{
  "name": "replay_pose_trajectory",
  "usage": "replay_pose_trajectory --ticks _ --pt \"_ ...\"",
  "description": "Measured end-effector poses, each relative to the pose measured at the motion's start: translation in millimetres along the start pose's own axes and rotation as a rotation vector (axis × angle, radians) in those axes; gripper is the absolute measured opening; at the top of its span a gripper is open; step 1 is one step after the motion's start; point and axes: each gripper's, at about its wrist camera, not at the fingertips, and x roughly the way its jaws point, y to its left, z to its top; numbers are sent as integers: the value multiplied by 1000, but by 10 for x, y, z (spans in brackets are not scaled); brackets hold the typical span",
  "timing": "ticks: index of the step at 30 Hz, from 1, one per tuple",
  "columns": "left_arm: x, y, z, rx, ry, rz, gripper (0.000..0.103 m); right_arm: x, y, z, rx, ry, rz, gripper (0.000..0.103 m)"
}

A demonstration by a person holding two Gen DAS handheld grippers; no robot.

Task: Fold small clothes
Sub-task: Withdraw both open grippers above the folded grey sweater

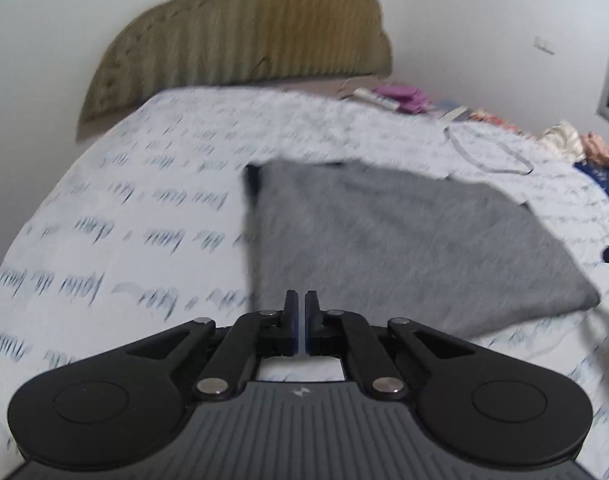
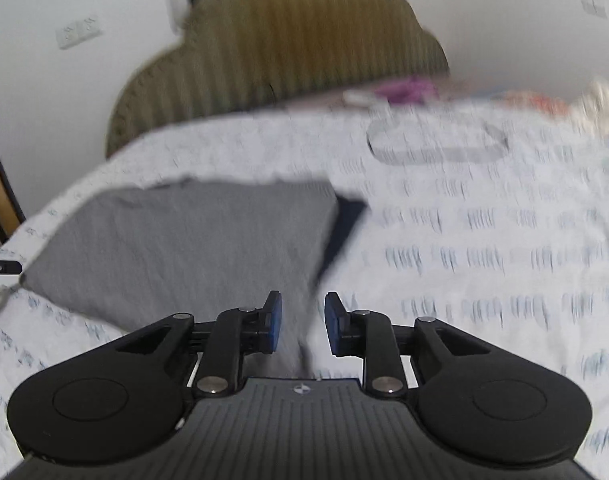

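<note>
Flat grey knit garment (image 1: 384, 240)

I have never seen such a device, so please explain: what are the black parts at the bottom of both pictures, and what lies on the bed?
Each picture comes from a camera on a hand-held two-finger gripper, looking along its fingers. The left gripper is shut, apparently on nothing. The right gripper is open, with an edge of the folded grey cloth garment lying between its fingers. The garment rests on the white bedsheet printed with dark script.
</note>
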Motion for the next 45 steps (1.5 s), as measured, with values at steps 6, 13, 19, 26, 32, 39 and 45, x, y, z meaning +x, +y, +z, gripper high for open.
replay_pose_trajectory --ticks 6,13,19,26,32,39,45 --pt "488 -396 -14 59 107 64 7 517 358 3 -96 95 81 41" --pt "396 -594 -126 144 91 134 8 464 329 -88 -105 101 11 46" --pt "475 -714 -114 135 89 154 51 688 410 -94 -132 130 10 57" --pt "464 -770 -171 164 83 173 62 617 361 -176 -107 130 8 57" --pt "489 -776 -154 155 86 183 62 543 540 -85 -127 88 54 57" --pt "450 -802 -160 178 78 186 65 667 723 -121 -186 128 66 64" --pt "406 -555 98 126 49 170 66 616 832 -92 -197 102 78 64"
